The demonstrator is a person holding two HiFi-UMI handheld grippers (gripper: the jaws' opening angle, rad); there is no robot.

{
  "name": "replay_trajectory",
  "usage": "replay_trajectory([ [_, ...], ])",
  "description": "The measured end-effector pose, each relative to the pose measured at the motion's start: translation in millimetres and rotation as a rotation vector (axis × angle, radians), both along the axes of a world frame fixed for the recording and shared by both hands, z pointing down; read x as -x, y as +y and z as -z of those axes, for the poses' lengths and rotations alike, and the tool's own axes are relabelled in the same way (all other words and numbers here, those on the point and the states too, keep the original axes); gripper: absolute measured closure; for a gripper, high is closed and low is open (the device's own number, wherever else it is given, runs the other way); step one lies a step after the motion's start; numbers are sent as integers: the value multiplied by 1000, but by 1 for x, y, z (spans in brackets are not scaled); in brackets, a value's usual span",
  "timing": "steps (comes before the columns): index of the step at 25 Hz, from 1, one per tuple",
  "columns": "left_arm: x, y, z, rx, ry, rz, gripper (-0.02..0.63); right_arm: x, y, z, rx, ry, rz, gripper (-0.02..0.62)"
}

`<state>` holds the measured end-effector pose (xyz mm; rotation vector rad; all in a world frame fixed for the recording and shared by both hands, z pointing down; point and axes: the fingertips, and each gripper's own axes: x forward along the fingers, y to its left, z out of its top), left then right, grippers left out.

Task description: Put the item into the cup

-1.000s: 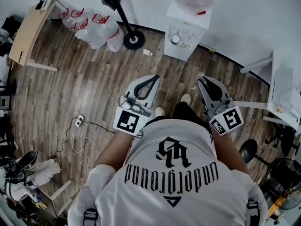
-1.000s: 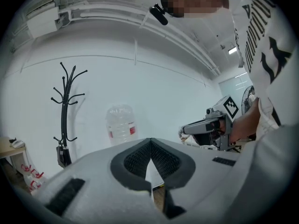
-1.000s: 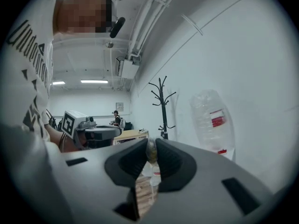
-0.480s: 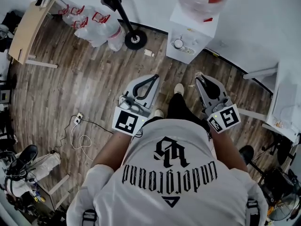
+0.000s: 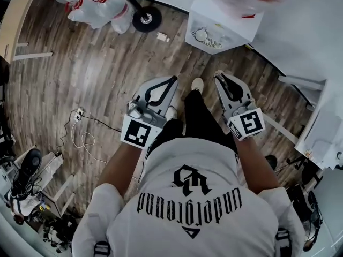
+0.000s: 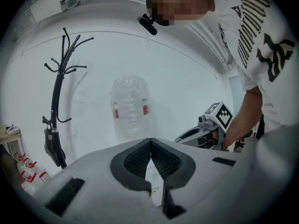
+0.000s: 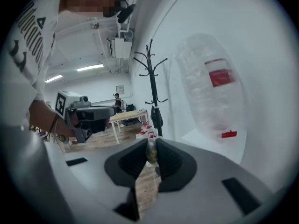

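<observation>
I stand on a wood floor and hold both grippers out in front of my chest. My right gripper [image 5: 217, 74] [image 7: 150, 146] is shut on a small pale yellowish item [image 7: 150, 154] pinched between its dark pads. My left gripper [image 5: 174, 79] [image 6: 150, 143] is shut, its tips touching with nothing between them. Ahead stands a white water dispenser [image 5: 225, 15] with a big clear bottle [image 6: 130, 107] [image 7: 210, 83] on top. A small round cup-like thing [image 5: 200, 35] sits on the dispenser's ledge, well beyond both grippers.
A black coat stand [image 6: 58, 106] [image 7: 153, 92] rises left of the dispenser, its round base [image 5: 144, 17] on the floor. Bagged bottles [image 5: 99, 4] and a wooden table [image 5: 13, 20] lie far left. A cable [image 5: 80, 135] lies on the floor. White furniture [image 5: 321, 133] stands at right.
The dispenser and floor have slid down and closer in the head view as I step towards them. Both grippers keep the same pose and the same closure.
</observation>
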<state>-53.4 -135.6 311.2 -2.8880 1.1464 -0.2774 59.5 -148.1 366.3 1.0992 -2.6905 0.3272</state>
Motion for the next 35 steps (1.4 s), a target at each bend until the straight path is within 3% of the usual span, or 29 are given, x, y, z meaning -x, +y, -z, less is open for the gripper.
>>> replay_trajectory([
  [2, -6, -23, -25, 18, 3, 4, 598, -1, -23, -35, 39, 12, 9, 540],
  [6, -10, -59, -85, 142, 17, 48, 598, -5, -64, -104, 134, 32, -9, 540],
  [12, -18, -106, -150, 120, 11, 34, 598, -3, -114, -192, 182, 77, -52, 538],
  [19, -22, -145, -249, 244, 19, 41, 597, 7, -160, -288, 268, 110, -92, 538],
  [25, -23, -164, -321, 287, -5, 71, 598, 6, -178, -365, 340, 151, -132, 537],
  [35, -27, -185, -382, 326, -14, 90, 597, -1, -215, -440, 389, 181, -204, 531],
])
